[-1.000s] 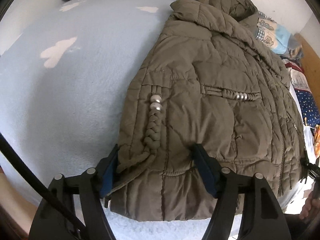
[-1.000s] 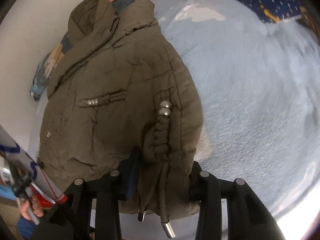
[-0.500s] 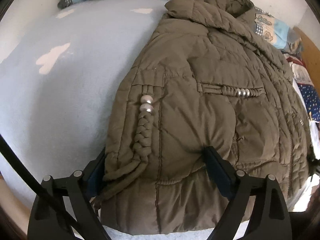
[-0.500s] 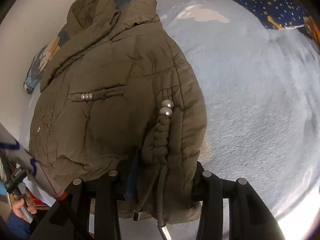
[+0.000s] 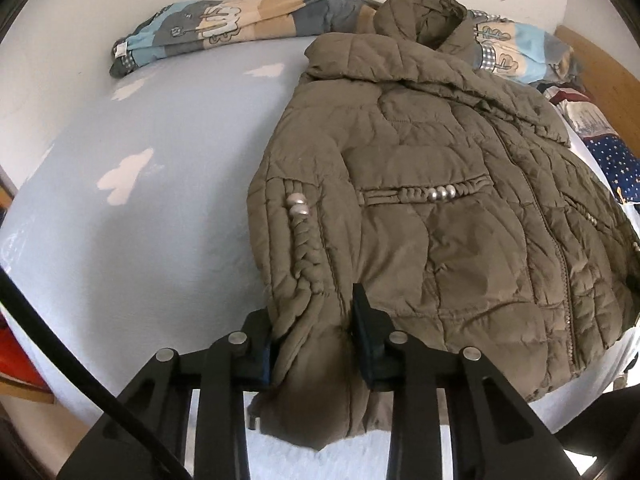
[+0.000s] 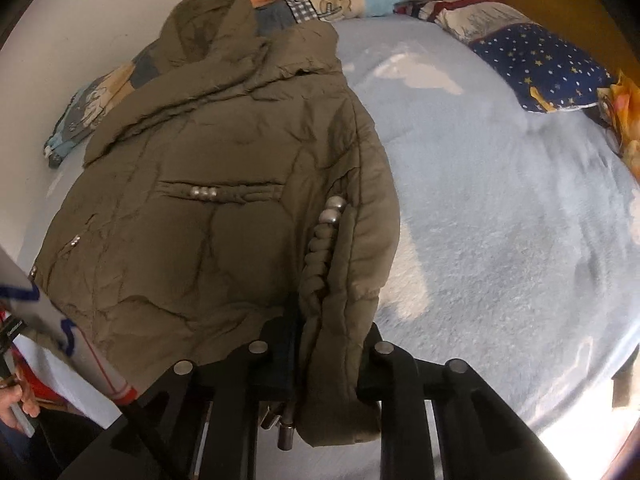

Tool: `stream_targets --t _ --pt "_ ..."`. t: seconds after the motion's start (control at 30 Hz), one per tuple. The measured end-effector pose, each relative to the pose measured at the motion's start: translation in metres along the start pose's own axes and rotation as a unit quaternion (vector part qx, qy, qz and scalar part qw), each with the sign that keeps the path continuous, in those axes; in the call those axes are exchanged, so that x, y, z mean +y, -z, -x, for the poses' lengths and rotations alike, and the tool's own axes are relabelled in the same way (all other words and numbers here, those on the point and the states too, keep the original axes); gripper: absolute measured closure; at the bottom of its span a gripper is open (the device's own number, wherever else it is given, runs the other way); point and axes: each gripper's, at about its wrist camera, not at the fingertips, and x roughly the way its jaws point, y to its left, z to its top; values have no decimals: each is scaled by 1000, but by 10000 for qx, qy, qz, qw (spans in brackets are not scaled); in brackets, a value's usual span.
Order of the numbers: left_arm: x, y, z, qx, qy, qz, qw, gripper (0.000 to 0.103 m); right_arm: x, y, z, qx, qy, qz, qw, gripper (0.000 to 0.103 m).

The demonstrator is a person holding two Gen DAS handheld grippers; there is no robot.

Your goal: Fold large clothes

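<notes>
An olive-brown quilted jacket (image 5: 432,184) lies face up on a light blue bed, collar at the far end; it also shows in the right wrist view (image 6: 208,216). My left gripper (image 5: 316,320) is shut on the jacket's near left hem corner, beside a braided cord with silver beads (image 5: 298,206). My right gripper (image 6: 330,356) is shut on the near right hem corner, below another beaded cord (image 6: 332,210). Both corners are bunched and lifted slightly between the jaws.
The light blue fleece bed cover (image 5: 160,208) spreads wide left of the jacket, and right of it in the right wrist view (image 6: 500,216). A patterned rolled blanket (image 5: 224,32) lies by the wall. A starry blue pillow (image 6: 536,64) sits far right.
Both grippers have closed from open onto the jacket's hem corners. The fabric is now bunched between the jaws and the hem is raised off the bed.
</notes>
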Motion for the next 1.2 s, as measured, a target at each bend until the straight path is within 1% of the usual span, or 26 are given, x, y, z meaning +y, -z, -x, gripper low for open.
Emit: stream_targets --t 0.13,0.2,0.23,0.27,0.3,0.37,0.4,0.43,0.47,0.5,0.57,0.63,0.67,0.7,0.73,0.77,0.8,0.83,0.87,0.9,0.97,1.0,1.1,1.2 --pt "-1 4 11 -29 -88 -59 9999 73 2 10 10 43 -158 11 9999 83" --pt "-2 4 9 -26 -177 -97 9998 72 4 12 11 38 -140 42 9999 84" --pt "-1 3 5 3 -257 -81 9996 66 3 12 11 45 -98 35 9999 84" --pt "0 3 3 48 -316 -32 9995 57 0 11 10 53 -82 -9 10000 83" --pt "2 2 1 83 -330 45 9994 54 -3 10 8 76 -100 -94 9999 81" --pt "11 0 4 47 -328 265 9991 50 -12 7 5 134 -171 -312 9993 72" --pt "16 -2 8 -28 -318 364 9988 48 -18 6 5 162 -232 -455 9986 69" --pt "20 -4 13 -132 -344 470 9982 44 -22 5 7 156 -282 -558 9979 63" --pt "23 -5 18 -248 -415 558 9973 42 -27 3 11 107 -316 -688 9971 58" --pt "26 -6 24 -372 -516 619 9961 42 -31 2 15 59 -312 -768 9965 56" --pt "28 -10 35 -677 -688 687 9930 39 -39 1 26 -69 -293 -926 9952 50" --pt "24 -13 46 -1019 -869 600 9892 38 -45 2 41 -343 16 -1019 9942 46" --pt "18 -14 50 -1122 -905 525 9882 36 -45 1 49 -530 229 -978 9935 46" --pt "8 -16 54 -1264 -885 406 9872 35 -40 0 59 -785 501 -867 9919 46" --pt "0 -16 57 -1341 -824 321 9870 31 -34 -1 66 -970 617 -748 9905 45" --pt "-9 -17 59 -1384 -729 225 9874 29 -24 -4 73 -1178 642 -553 9894 43" --pt "-19 -18 59 -1393 -635 117 9881 29 -16 -5 76 -1289 604 -396 9890 42" --pt "-34 -18 57 -1361 -531 -37 9893 29 -5 -6 77 -1358 531 -195 9891 40" --pt "-45 -18 55 -1309 -452 -170 9902 29 8 -7 73 -1313 422 37 9904 35" --pt "-62 -18 50 -1202 -330 -380 9915 29 17 -7 67 -1221 341 199 9917 35" --pt "-84 -15 41 -1019 -142 -634 9927 29 37 -5 52 -985 140 444 9940 35" --pt "-98 -13 33 -901 -114 -805 9926 29 44 -4 44 -871 84 525 9948 35" --pt "-121 -9 10 -599 -85 -1029 9928 29 58 -1 24 -590 144 702 9957 35" --pt "-133 -7 -10 -275 -97 -1055 9940 29 58 1 7 -266 210 707 9969 35"
